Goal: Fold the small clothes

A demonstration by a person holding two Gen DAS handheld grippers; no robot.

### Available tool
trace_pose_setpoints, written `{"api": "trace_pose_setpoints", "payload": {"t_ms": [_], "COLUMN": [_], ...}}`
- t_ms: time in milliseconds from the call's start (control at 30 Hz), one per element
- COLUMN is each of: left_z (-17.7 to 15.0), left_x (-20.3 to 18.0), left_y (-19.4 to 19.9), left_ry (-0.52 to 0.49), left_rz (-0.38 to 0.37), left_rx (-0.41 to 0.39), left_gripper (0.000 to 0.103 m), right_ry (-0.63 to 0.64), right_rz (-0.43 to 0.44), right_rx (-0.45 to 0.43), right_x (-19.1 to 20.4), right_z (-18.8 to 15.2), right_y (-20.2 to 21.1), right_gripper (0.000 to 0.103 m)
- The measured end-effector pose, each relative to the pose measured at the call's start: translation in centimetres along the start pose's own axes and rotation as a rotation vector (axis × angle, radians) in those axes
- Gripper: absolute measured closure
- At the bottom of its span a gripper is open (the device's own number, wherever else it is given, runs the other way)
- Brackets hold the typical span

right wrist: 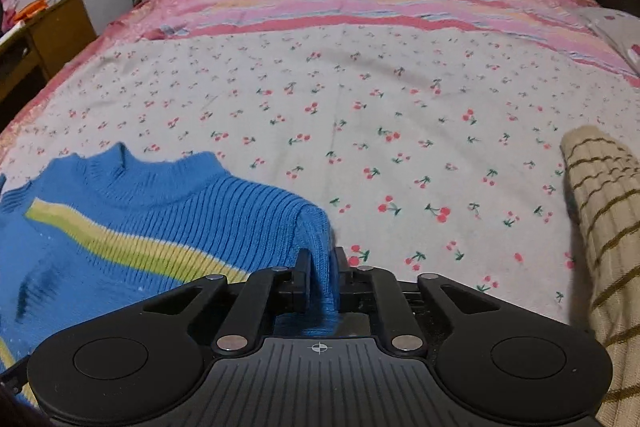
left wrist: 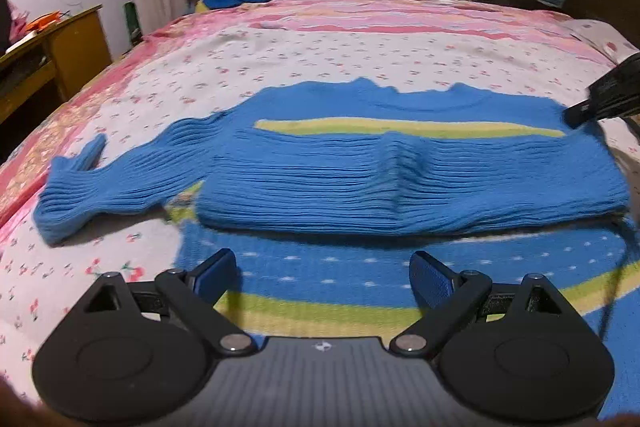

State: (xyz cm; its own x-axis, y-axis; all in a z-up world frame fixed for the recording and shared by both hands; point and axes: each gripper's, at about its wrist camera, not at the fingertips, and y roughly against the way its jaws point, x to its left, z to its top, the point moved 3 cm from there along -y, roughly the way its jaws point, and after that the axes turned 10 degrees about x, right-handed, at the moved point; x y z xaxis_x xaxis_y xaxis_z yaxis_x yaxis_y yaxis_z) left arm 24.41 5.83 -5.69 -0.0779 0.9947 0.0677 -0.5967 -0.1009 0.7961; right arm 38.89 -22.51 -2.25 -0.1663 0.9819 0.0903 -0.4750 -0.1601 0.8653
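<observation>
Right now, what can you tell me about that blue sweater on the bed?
The blue sweater is a small ribbed knit with a round collar and a yellow-green band across the chest. It lies on the cherry-print bedsheet, its lower part folded up over the body, one sleeve stretched out flat to the side. The right gripper is shut on its other shoulder edge, pinching a fold of knit. The left gripper hovers open above the near part, not touching it.

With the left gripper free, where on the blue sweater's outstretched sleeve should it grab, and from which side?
Probably the cuff end of the sleeve. It lies flat and stretched out to the sweater's left, apart from the body, with bare bedsheet around it. The open left gripper could come from the near side and pinch the cuff edge. The right gripper already holds the opposite shoulder.
</observation>
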Motion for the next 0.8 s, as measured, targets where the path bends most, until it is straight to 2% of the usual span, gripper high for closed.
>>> {"api": "trace_pose_setpoints", "payload": {"t_ms": [133,233,333,400,500,600,700,800], "left_z": [0.2,0.0,-0.4,-0.7,-1.0,-1.4,-1.5,-1.5], "left_x": [0.7,0.7,0.5,0.5,1.0,1.6,1.7,1.7], "left_y": [0.5,0.4,-0.2,-0.4,-0.5,-1.0,-1.1,-1.0], "left_ry": [0.018,0.011,0.004,-0.001,0.017,0.054,0.062,0.056], "left_rz": [0.003,0.006,0.013,0.022,0.018,0.000,-0.010,-0.017], "left_rx": [-0.025,-0.027,-0.009,-0.007,-0.004,0.004,-0.001,0.008], "left_gripper": [0.004,0.004,0.004,0.003,0.000,0.000,0.000,0.000], "right_ry": [-0.043,-0.019,0.040,0.061,0.049,-0.022,0.005,0.031], "right_rz": [0.009,0.031,0.091,0.117,0.030,0.057,0.033,0.050], "right_rx": [-0.081,-0.121,-0.101,-0.052,0.000,-0.011,-0.083,-0.147], "right_x": [-0.4,0.3,1.9,2.8,2.5,1.7,2.5,3.4], "right_z": [-0.5,-2.2,-4.8,-6.1,-7.0,-6.7,-6.8,-7.8], "right_y": [3.2,5.6,6.4,5.4,2.7,2.7,4.5,6.3], "right_gripper": [0.089,0.089,0.089,0.090,0.090,0.089,0.089,0.088]}}
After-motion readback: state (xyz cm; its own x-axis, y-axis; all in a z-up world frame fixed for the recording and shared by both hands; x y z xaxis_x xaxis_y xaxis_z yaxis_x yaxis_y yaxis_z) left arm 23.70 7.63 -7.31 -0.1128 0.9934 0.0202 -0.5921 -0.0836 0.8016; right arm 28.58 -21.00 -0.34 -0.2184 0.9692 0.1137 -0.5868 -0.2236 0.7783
